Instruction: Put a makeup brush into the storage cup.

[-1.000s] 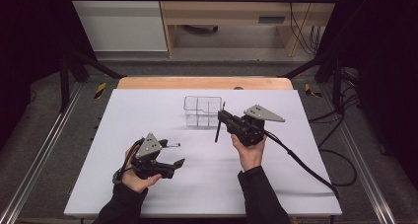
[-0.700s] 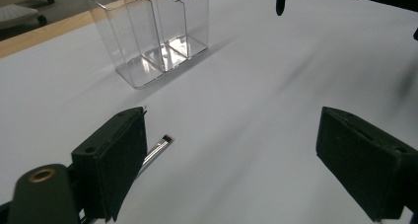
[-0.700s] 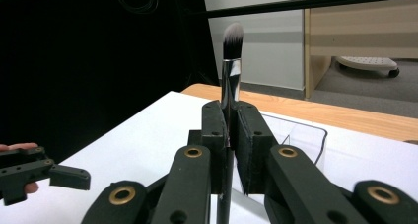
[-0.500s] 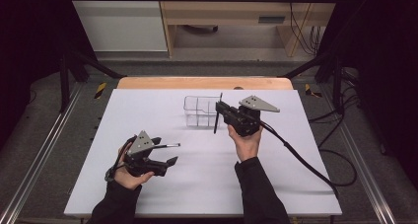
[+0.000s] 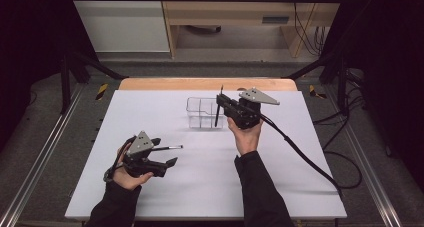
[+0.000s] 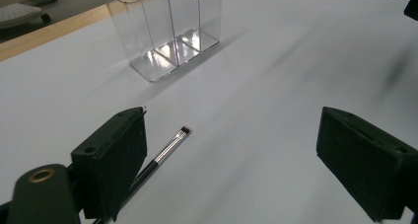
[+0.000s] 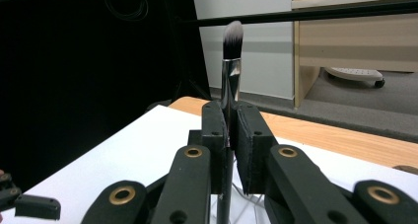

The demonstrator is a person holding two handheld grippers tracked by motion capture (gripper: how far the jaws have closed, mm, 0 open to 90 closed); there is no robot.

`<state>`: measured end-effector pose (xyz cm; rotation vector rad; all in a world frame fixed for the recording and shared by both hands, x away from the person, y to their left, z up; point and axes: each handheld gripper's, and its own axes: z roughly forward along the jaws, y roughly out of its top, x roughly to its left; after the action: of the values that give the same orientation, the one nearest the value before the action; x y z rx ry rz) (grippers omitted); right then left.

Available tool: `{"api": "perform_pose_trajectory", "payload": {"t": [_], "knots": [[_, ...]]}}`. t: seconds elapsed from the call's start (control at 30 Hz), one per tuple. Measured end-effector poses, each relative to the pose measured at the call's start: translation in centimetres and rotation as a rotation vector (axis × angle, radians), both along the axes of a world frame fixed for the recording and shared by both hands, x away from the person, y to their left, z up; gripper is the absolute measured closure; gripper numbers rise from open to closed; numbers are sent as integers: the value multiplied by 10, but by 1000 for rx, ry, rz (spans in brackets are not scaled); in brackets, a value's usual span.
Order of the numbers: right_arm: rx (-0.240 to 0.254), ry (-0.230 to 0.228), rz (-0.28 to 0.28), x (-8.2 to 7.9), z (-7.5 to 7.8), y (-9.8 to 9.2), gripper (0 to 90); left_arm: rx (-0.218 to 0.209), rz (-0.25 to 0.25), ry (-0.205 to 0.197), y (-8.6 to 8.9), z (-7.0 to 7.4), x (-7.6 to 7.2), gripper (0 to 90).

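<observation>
A: Two brushes. Right gripper clenched on upright black-handled makeup brush with chrome ferrule, just above clear acrylic divided organiser

B: Light, stiff, slippery, so I grip mid-handle. Left gripper jaws released around thin flat-tipped brush lying on white table

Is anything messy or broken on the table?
Nothing looks broken or spilled. The clear organizer stands upright on the white table. One thin brush lies loose beside a jaw of the open left hand-held gripper. The right hand-held gripper holds a makeup brush upright by the organizer.
</observation>
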<state>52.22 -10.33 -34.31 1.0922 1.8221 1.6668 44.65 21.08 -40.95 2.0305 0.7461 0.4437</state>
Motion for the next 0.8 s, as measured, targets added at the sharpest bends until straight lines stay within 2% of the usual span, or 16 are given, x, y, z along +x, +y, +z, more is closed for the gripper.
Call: {"api": "perform_pose_trajectory", "payload": {"t": [0.8], "knots": [[-5,-8,-31,32,4,15,840,8,-6,3,2,-1,2,111]]}}
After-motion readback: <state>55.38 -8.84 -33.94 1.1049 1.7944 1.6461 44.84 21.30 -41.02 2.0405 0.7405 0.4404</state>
